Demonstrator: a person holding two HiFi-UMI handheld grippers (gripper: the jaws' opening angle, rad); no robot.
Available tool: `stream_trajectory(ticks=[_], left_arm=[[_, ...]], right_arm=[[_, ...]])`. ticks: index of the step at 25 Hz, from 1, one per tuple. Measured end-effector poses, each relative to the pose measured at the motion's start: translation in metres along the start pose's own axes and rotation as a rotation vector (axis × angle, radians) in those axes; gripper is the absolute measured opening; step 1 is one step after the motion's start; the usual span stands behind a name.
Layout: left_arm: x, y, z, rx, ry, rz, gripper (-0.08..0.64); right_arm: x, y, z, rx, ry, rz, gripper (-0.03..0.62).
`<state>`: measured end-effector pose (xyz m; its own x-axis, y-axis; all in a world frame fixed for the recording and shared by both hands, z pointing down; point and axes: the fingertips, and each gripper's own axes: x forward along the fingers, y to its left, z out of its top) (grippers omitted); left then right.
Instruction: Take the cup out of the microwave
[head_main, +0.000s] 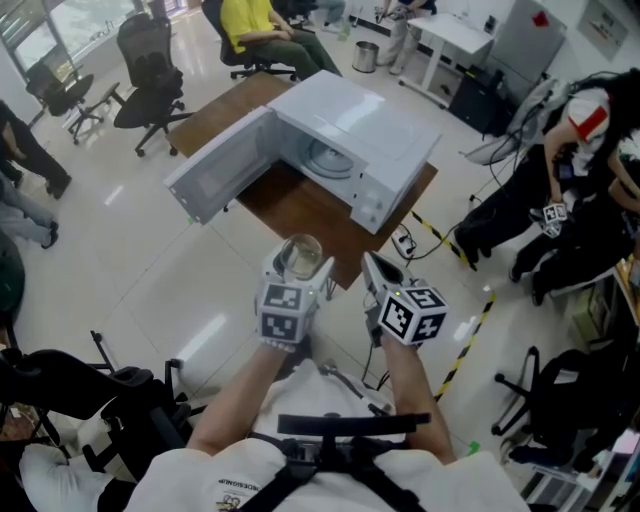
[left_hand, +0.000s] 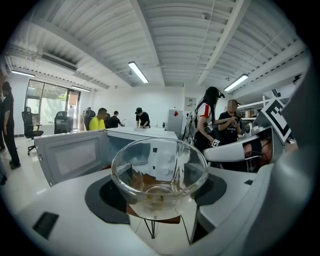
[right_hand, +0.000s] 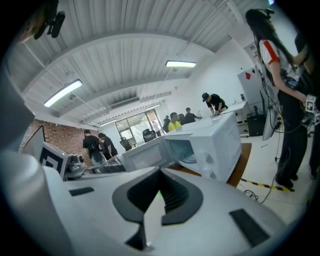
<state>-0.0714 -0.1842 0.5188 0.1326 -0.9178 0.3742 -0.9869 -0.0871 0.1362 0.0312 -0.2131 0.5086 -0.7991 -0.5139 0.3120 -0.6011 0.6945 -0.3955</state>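
A clear glass cup (head_main: 301, 256) hangs in front of the table, outside the microwave, with my left gripper (head_main: 297, 276) shut on it. In the left gripper view the cup (left_hand: 159, 176) fills the space between the two pads and a little residue lies at its bottom. My right gripper (head_main: 377, 274) is beside it on the right, shut with nothing between its jaws (right_hand: 159, 192). The white microwave (head_main: 345, 145) stands on the brown table (head_main: 296, 207), its door (head_main: 222, 172) swung open to the left. Only the glass turntable (head_main: 328, 159) shows inside.
Office chairs (head_main: 150, 70) stand at the back left, where people sit and stand. More people stand at the right (head_main: 585, 130). Yellow-black tape (head_main: 462, 338) and cables (head_main: 405, 243) lie on the floor by the table's right corner. Dark bags (head_main: 70, 395) sit at lower left.
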Motion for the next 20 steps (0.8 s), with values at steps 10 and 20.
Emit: stream_trajectory(ticks=[10, 20], left_arm=[[0.013, 0.004, 0.006, -0.001, -0.001, -0.002, 0.347], [0.021, 0.01, 0.01, -0.005, 0.0, -0.008, 0.347]], right_arm=[[0.008, -0.01, 0.006, 0.013, -0.01, -0.007, 0.003], [0.017, -0.011, 0.011, 0.012, -0.011, -0.012, 0.003]])
